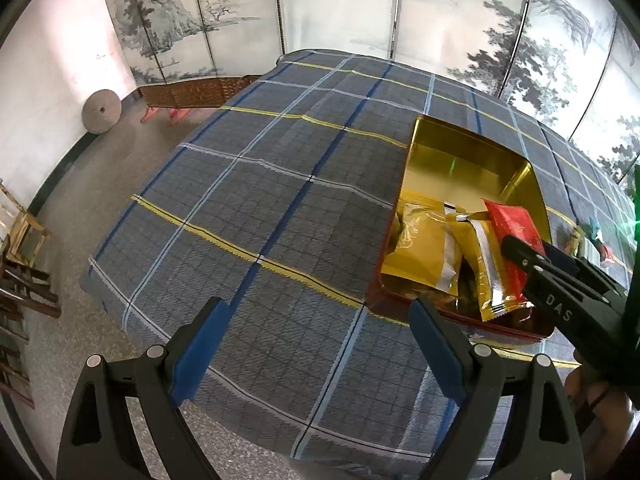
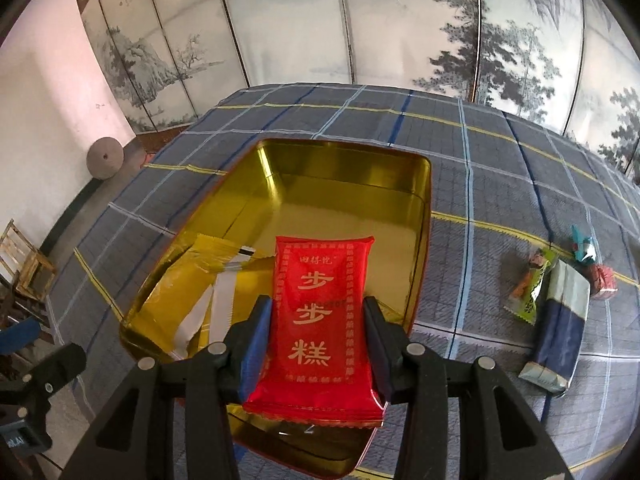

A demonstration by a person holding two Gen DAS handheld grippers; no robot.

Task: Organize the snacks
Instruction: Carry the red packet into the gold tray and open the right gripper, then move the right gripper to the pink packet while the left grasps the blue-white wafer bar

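Note:
A gold-lined tin box (image 2: 344,168) with a red outside stands on the plaid tablecloth; it also shows in the left wrist view (image 1: 452,144). Yellow snack packets (image 2: 188,280) lie in its near left part, also visible in the left wrist view (image 1: 424,244). My right gripper (image 2: 316,320) is shut on a red snack packet (image 2: 316,304) with gold characters and holds it over the box's near edge; the packet shows in the left wrist view (image 1: 516,236). My left gripper (image 1: 316,320) is open and empty above the cloth, left of the box.
Loose snacks lie on the cloth right of the box: a blue and grey packet (image 2: 560,332), a green packet (image 2: 536,292), a teal candy (image 2: 582,246) and a red one (image 2: 604,276). A painted folding screen (image 2: 360,20) stands behind the table. Wooden chairs (image 1: 20,240) stand at left.

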